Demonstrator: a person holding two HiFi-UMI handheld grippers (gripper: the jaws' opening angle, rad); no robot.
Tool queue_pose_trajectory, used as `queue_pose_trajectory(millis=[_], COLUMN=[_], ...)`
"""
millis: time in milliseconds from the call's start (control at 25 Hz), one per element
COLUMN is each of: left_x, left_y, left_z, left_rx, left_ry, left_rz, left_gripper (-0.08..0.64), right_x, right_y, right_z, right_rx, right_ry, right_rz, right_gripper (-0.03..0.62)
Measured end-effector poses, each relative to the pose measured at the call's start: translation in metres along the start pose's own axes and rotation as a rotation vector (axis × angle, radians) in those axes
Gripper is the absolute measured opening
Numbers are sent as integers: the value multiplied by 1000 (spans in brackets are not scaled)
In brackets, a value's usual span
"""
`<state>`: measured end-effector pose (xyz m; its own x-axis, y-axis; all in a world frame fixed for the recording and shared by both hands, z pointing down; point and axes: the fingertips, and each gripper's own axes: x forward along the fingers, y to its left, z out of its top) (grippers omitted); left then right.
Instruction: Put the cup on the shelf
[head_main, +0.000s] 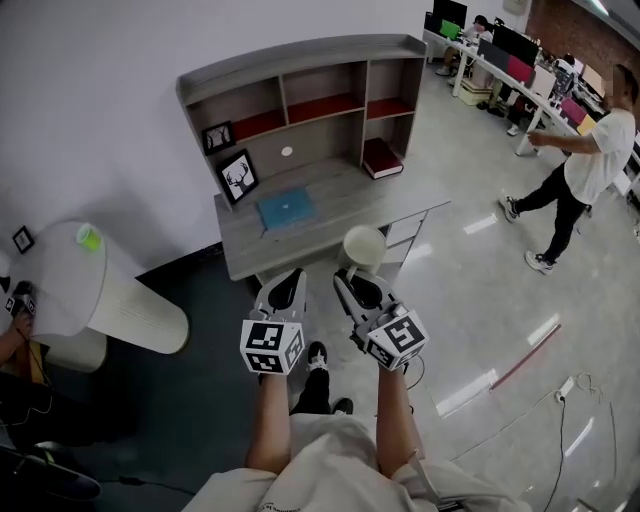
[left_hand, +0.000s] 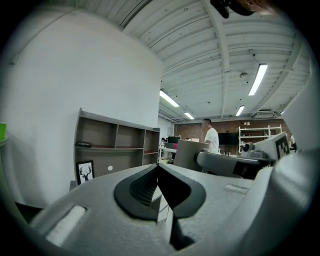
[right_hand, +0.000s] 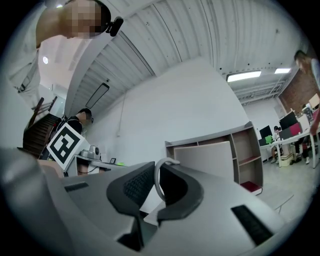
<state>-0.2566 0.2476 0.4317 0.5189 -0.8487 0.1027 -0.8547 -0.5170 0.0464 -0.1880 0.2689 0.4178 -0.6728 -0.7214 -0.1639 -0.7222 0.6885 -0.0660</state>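
A cream cup (head_main: 364, 248) hangs in the air just in front of the grey desk (head_main: 330, 215), which carries the shelf unit (head_main: 310, 95). My right gripper (head_main: 350, 283) is shut on the cup's handle. In the right gripper view the thin handle (right_hand: 160, 180) runs between the jaws, and the cup's body (right_hand: 205, 157) fills the space beyond them. My left gripper (head_main: 288, 290) is beside it to the left, shut and holding nothing; its jaws meet at the tips (left_hand: 158, 167). The left gripper view shows the cup (left_hand: 187, 155) to the right and the shelf unit (left_hand: 115, 145) ahead.
On the desk are a framed deer picture (head_main: 238, 176), a blue flat item (head_main: 286, 208) and a red book (head_main: 382, 158). A round white table (head_main: 70, 275) stands at the left. A person in a white shirt (head_main: 590, 170) walks at the right. Cables (head_main: 575, 390) lie on the floor.
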Motion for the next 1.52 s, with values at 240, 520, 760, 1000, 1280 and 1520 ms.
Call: queue_pose_trajectory(millis=[240,520,760,1000,1280,1520], left_x=[42,93,135,176,220,252], left_y=[3,6,18,29,61,78], left_z=[4,22,40,46,52,56], left_rx=[-1,5,25,37,70,82], left_ry=[7,6,6,15,29,26], left_rz=[-32,-59,-90,-133,-170,-210], left_gripper=[9,9,9,9,9,9], right_x=[14,34,59,86,128,155], right_y=[-37,-83,-120,-147,-182,-200], right_z=[6,17,25,25,21,15], right_rx=[-17,-27,-27,-41,-30,-49], right_ry=[9,14,5,16,10,18], right_rz=[-29,-48,-72,-87,-119,-129], right_gripper=[40,40,40,40,40,40])
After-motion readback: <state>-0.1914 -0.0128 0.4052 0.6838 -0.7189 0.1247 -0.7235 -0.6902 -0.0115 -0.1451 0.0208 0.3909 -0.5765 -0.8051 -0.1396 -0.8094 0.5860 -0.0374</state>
